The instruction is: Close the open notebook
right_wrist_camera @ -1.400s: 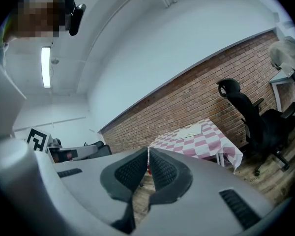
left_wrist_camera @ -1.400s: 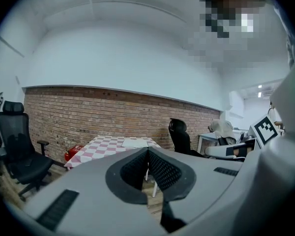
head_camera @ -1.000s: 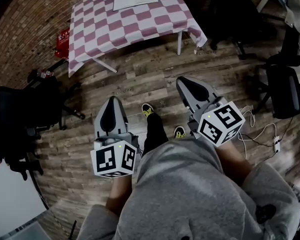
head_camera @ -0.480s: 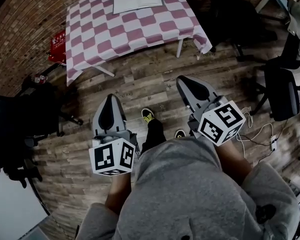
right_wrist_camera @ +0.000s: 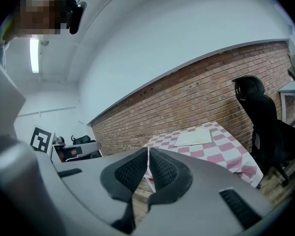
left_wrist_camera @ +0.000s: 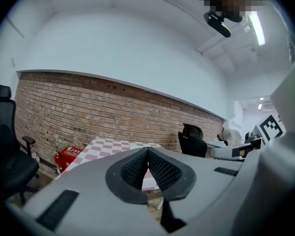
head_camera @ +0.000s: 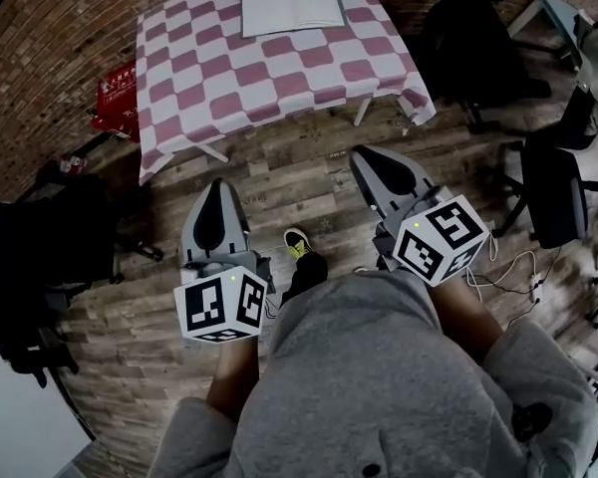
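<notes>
- My left hand-held gripper (head_camera: 217, 185): jaws together, pads meeting at the tips in the left gripper view (left_wrist_camera: 147, 150), nothing between them.
- My right hand-held gripper (head_camera: 360, 153): jaws also pressed together (right_wrist_camera: 148, 149), nothing held.
- Both are held out level in front of my body and point toward the bench, left marker cube (head_camera: 221, 307) and right marker cube (head_camera: 439, 239) nearest me.
- Grey sweatshirt (head_camera: 379, 386) fills the bottom of the head view; one shoe (head_camera: 297, 242) shows between the two grippers on the wood plank floor (head_camera: 309, 182).
- Bench (head_camera: 279, 68) stands ahead, well apart from both grippers, covered with a pink-and-white checked cloth.
- Open notebook (head_camera: 291, 8) lies flat on the far part of the bench, pages up, untouched; the right gripper view also shows it (right_wrist_camera: 192, 138).
- Red box (head_camera: 115, 93) on the floor left of the bench, against the brick wall (left_wrist_camera: 88, 112).
- Black office chair (head_camera: 468, 28) just right of the bench; also in the right gripper view (right_wrist_camera: 258, 112).
- White cables (head_camera: 518, 267) on the floor at right.
</notes>
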The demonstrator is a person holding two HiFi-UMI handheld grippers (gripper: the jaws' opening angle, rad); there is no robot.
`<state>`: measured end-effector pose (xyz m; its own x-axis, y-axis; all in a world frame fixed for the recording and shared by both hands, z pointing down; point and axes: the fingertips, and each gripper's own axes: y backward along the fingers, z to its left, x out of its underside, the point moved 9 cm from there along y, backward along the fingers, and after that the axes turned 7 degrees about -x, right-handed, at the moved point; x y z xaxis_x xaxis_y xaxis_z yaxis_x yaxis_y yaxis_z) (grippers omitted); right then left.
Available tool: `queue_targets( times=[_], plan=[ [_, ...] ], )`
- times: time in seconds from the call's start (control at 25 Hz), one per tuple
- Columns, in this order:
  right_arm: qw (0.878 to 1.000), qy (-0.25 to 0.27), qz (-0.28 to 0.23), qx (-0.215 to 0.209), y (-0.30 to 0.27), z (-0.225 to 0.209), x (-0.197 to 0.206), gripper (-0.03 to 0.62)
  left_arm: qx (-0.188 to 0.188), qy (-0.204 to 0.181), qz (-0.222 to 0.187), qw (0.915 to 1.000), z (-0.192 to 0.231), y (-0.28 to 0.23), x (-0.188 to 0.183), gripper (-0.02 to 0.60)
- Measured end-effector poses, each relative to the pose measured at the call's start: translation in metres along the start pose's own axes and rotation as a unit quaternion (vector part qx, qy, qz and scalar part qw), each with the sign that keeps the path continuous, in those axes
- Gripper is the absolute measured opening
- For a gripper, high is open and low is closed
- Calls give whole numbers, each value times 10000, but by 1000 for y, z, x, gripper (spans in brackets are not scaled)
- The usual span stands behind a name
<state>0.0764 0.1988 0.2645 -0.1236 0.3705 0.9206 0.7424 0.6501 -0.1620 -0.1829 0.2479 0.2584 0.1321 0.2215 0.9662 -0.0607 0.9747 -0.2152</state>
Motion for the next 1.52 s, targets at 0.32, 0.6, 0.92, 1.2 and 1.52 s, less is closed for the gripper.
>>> queue_targets(
  times=[0.32, 0.6, 0.92, 1.2, 1.52],
  plan=[
    [9999, 161, 0, -57, -43, 8, -13, 32, 32, 40, -134, 9999, 34, -21, -13, 10],
    [9999, 142, 55, 54, -79, 8, -14, 32, 45, -2, -68, 10000, 65, -39, -18, 9],
    [9998, 152, 69, 112, -110, 11, -15, 32, 141, 61, 68, 9999, 92, -56, -16, 9],
    [9996, 215, 39, 176, -124, 14, -17, 32, 262, 58, 12, 9996, 104, -65, -21, 10],
    [9995, 255, 65, 153, -129, 20, -17, 32, 266, 115, -22, 9996, 112, -57, -22, 10]
  ],
)
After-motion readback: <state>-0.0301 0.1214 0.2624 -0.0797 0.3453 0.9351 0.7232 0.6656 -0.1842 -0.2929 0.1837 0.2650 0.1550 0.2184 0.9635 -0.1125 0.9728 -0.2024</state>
